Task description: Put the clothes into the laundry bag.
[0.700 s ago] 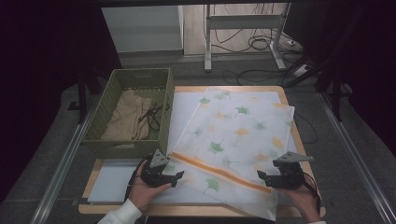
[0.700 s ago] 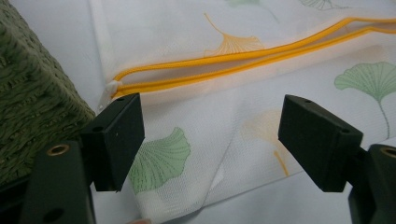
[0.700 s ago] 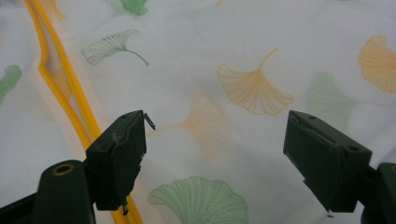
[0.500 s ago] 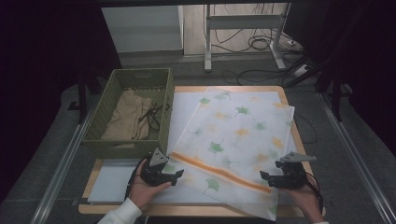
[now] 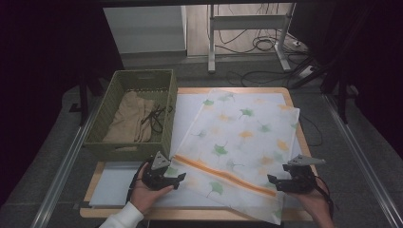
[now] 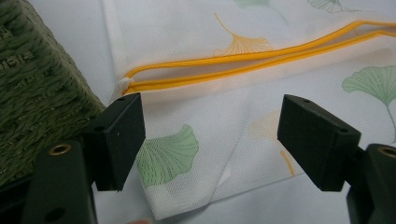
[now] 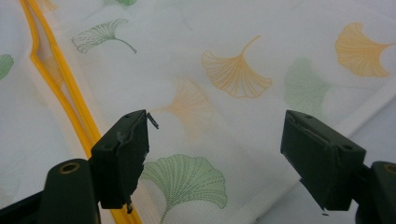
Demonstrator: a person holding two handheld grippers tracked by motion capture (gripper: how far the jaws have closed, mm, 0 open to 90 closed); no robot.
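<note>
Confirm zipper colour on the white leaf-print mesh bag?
Orange zipper on the white leaf-print mesh bag; left gripper view shows it best.

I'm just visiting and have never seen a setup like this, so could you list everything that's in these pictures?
Mesh bag: one, white with green and orange leaf prints and an orange zipper, lying flat on the table.
Basket: one, green woven, at the table's left side.
Cloth: one, beige, inside the basket with a dark cord on it.
Table: one, wooden edge with a white surface.
Cables: several, dark, on the floor beyond the table.
Left gripper: one, black, jaws open, at the bag's near left corner.
Right gripper: one, black, jaws open, at the bag's near right edge.
</note>
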